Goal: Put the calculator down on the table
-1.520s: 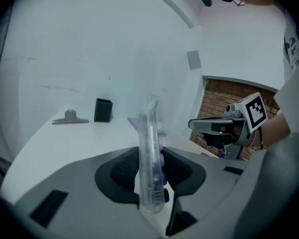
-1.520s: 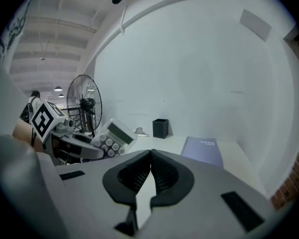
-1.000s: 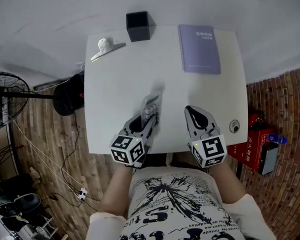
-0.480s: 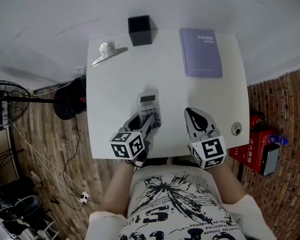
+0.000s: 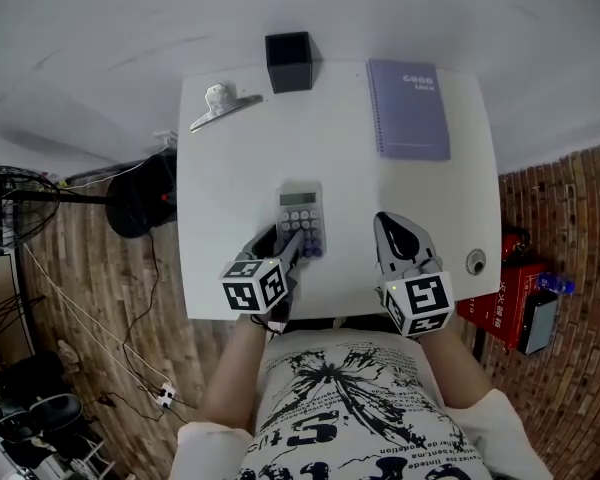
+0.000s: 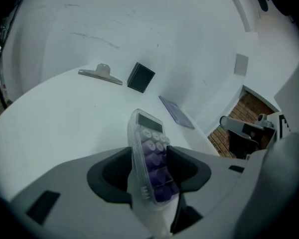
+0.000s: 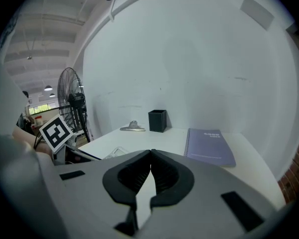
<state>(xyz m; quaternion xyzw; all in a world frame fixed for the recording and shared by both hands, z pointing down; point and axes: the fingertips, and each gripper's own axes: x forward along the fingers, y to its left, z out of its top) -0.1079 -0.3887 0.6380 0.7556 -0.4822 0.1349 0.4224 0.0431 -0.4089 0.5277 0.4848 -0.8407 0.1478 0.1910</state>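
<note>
Calculator now face-up between opening left fingers

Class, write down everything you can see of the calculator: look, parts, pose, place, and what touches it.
The calculator is small and slim, with a clear plastic-looking case, a grey display at its far end and purple keys below. It lies face up on the white table, near the front middle, display away from the person. Its near end sits between the jaws of the left gripper; they are opening, and a gap shows beside one pad.
</note>
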